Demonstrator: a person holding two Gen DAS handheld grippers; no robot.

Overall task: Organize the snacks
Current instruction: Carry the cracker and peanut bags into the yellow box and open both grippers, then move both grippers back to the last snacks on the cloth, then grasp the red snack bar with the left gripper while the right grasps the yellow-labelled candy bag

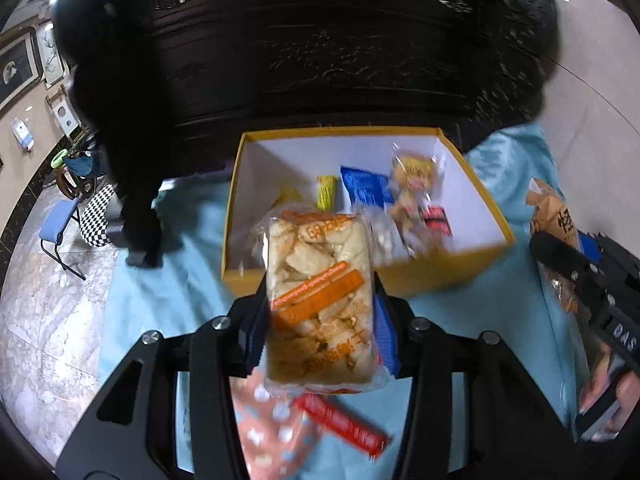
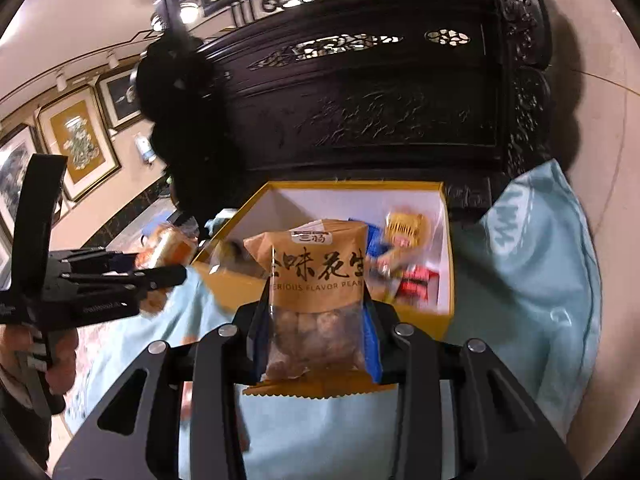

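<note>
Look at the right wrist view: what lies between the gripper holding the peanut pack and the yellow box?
Only bare light blue cloth lies between the right gripper, shut on the peanut pack, and the yellow box.

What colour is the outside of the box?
Yellow outside on the box, white inside; left wrist view shows it best.

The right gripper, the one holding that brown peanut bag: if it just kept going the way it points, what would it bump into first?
Probably the yellow box. The right gripper, shut on the peanut bag, aims at the box's near wall or just over it into the snacks inside; depth is hard to judge.
</note>
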